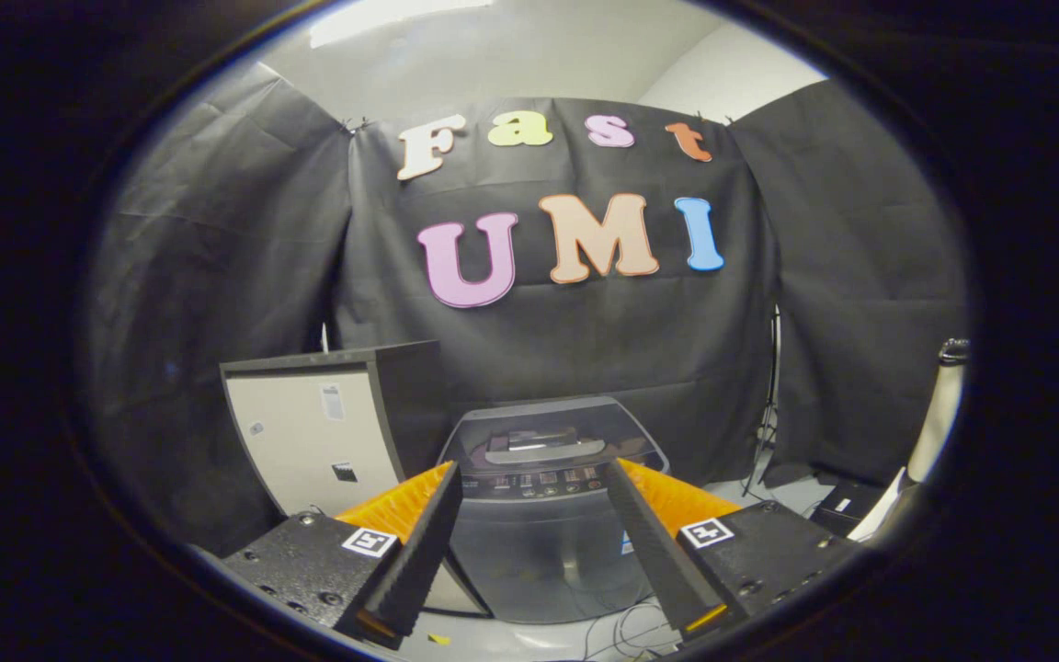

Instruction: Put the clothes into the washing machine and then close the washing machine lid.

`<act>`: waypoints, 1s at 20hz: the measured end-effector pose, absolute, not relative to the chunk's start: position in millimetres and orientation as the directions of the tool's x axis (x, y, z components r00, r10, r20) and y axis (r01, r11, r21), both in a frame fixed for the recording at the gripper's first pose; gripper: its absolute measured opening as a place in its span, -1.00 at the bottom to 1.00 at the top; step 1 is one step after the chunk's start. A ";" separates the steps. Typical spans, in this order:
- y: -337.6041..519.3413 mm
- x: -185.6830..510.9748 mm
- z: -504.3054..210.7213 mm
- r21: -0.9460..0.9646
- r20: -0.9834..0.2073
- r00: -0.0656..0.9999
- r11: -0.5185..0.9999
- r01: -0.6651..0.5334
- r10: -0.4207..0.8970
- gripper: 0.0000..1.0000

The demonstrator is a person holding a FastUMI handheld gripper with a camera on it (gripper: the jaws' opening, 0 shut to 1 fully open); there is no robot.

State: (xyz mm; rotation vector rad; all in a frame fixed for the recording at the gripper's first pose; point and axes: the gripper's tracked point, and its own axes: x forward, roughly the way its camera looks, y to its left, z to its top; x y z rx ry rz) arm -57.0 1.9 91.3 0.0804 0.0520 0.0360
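The gripper [534, 487] was held with jaws spread, empty; the washing machine [548, 515] was seen beyond, lid closed.

I'm holding my gripper [534, 501] up in the air with its fingers spread wide and nothing between them. Straight ahead, showing through the gap, the washing machine [548, 515] is standing on the floor with its lid [550, 437] down. Just left of it a cabinet [332, 432] is sitting, pale on its front panel. Black cloth [585, 349] is hanging behind both as the booth's wall, and cables [617, 634] are trailing on the floor below the machine.
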 end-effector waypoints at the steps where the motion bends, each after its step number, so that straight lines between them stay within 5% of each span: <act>1: -1.0 -55.9 92.9 0.095 -0.051 0.998 0.995 -0.031 0.036 0.93; 20: -46.2 -65.2 120.4 0.044 -0.022 0.998 0.998 -0.052 0.053 0.93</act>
